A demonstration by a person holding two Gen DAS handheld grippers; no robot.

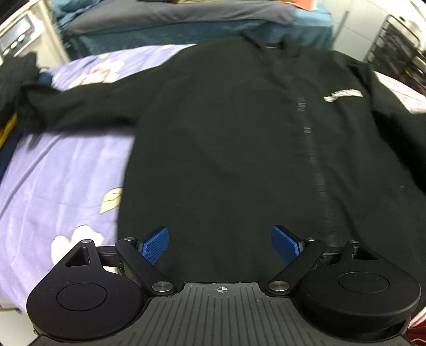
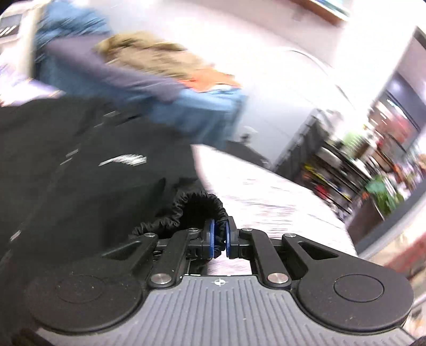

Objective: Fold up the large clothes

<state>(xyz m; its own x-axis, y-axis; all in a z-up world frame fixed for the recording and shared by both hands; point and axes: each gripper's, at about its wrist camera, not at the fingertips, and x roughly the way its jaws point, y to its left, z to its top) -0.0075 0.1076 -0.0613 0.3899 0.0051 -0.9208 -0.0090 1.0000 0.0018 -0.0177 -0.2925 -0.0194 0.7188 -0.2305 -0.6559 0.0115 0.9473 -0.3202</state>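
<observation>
Under my left gripper [image 1: 220, 243] the jaws stand wide with nothing between them, above the flat black jacket [image 1: 239, 138] on the bed [image 1: 61, 170]. To its left the purple sheet lies bare, open for a pass, up to the outstretched sleeve [image 1: 80, 106] and a dark clothes heap [image 1: 16, 77] at the far corner. Beyond the collar a stack of folded bedding [image 1: 173, 18] blocks the way. My right gripper [image 2: 220, 241] has the elastic cuff [image 2: 197, 210] filling its jaws; pale bed cover lies free to its right, then a cluttered rack [image 2: 346, 170].

My two claws: black linkage arms, silver screws, blue ribbed pads [image 1: 155, 244], grey ridged bases with crosshair marks.
</observation>
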